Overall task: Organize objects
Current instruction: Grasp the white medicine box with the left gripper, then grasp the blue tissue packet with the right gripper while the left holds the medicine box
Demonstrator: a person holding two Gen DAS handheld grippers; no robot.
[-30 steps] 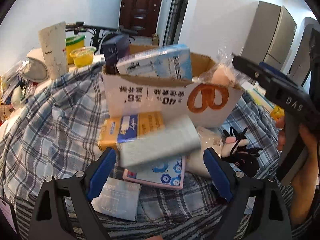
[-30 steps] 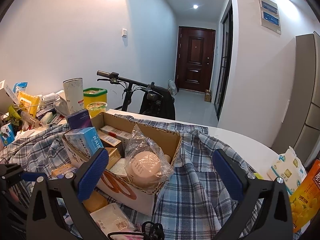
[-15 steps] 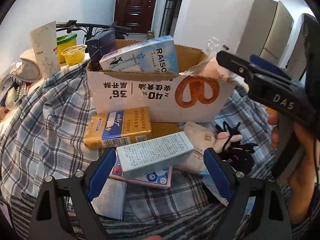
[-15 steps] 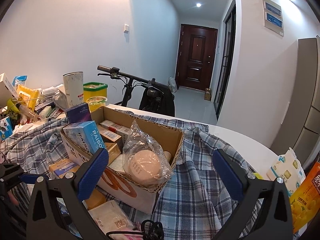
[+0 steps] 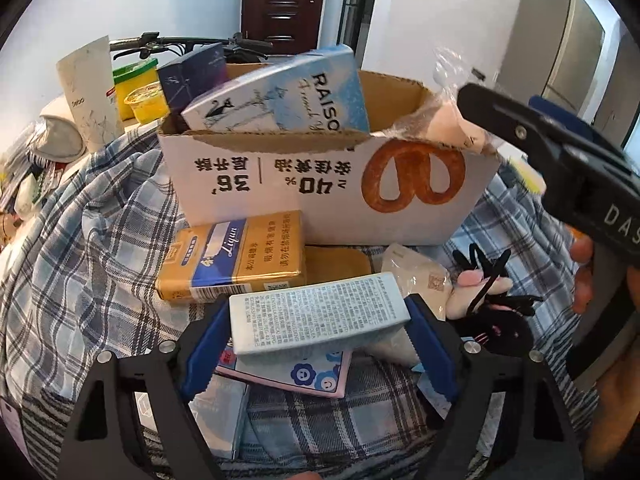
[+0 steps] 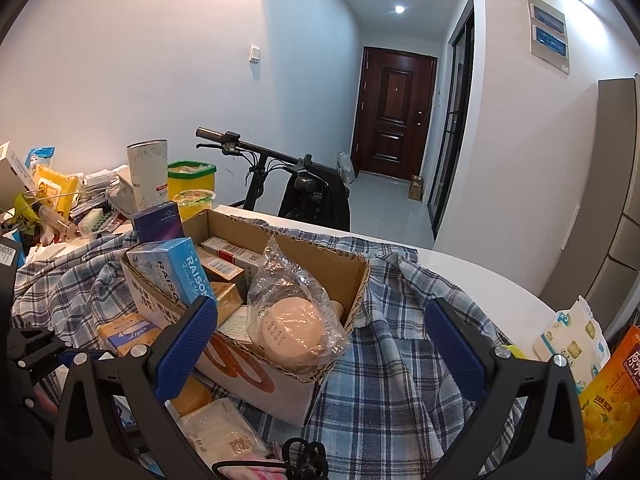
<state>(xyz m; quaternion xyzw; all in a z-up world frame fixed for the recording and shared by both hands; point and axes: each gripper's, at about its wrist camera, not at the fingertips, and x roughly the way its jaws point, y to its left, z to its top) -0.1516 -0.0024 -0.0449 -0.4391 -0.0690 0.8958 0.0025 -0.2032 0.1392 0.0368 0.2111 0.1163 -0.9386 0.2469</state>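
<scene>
Both wrist views look down their own jaws from close by and share the cardboard box (image 5: 328,184) (image 6: 320,272).

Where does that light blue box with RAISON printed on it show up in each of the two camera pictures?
Left wrist view: the light blue RAISON box is upper centre, leaning out of the cardboard box above its printed front wall.
Right wrist view: the light blue RAISON box is left of centre, at the cardboard box's near left corner.
Shared landmark: the dark brown door at the end of the hallway.
</scene>
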